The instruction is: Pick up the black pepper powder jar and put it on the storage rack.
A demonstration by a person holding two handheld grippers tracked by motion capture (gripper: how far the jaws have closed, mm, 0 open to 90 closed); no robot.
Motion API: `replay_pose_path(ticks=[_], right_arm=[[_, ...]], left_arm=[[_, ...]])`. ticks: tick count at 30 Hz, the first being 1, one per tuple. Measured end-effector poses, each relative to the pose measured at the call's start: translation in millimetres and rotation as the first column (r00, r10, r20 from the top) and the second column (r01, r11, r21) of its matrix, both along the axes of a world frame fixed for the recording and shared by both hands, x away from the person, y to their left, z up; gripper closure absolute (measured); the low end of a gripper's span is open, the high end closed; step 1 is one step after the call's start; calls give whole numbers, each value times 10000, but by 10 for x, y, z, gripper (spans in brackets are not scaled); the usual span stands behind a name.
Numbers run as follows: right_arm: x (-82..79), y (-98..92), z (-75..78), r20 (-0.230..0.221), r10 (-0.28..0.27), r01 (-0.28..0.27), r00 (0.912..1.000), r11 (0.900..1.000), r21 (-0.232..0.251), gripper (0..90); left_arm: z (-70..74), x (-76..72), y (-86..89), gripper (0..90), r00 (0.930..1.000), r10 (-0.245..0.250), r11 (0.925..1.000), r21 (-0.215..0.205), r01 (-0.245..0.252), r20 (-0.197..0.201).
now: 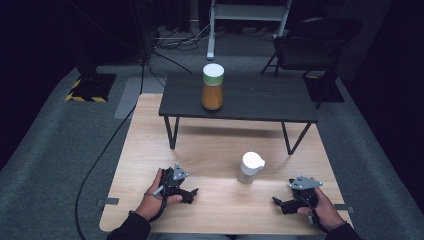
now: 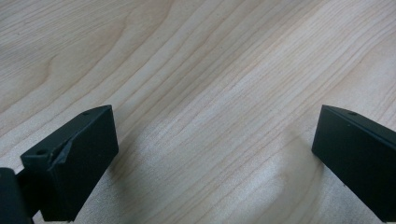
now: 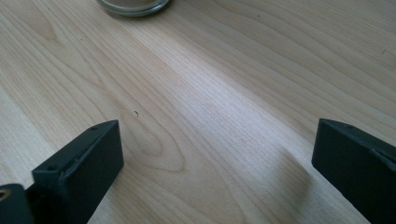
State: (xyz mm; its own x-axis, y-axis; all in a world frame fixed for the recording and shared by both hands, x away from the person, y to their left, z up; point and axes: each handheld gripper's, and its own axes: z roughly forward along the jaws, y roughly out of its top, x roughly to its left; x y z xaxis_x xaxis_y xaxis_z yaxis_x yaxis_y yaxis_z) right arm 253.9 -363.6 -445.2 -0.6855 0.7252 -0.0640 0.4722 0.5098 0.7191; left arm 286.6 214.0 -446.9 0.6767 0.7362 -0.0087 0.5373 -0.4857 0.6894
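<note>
Grippers rest low on the light wooden table, the left gripper and right gripper both with jaws spread wide and nothing between them, each held in a hand at the near edge. The small white-capped glass jar stands upright between them, nearer the right gripper and well apart from both; an orange-filled bottle stands on the dark raised shelf behind. Risk, as judged: the jar looks narrow and top-heavy, so a low or off-centre approach by one jaw could knock it over before the pads close.
</note>
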Motion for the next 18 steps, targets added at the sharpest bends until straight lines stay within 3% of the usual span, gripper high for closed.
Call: replay_pose_path(ticks=[18], right_arm=[[-22, -9, 120, 71, 93, -99, 9999, 9967, 806, 19]], left_arm=[[1, 6, 4, 3, 10000, -47, 10000, 9, 47, -3]])
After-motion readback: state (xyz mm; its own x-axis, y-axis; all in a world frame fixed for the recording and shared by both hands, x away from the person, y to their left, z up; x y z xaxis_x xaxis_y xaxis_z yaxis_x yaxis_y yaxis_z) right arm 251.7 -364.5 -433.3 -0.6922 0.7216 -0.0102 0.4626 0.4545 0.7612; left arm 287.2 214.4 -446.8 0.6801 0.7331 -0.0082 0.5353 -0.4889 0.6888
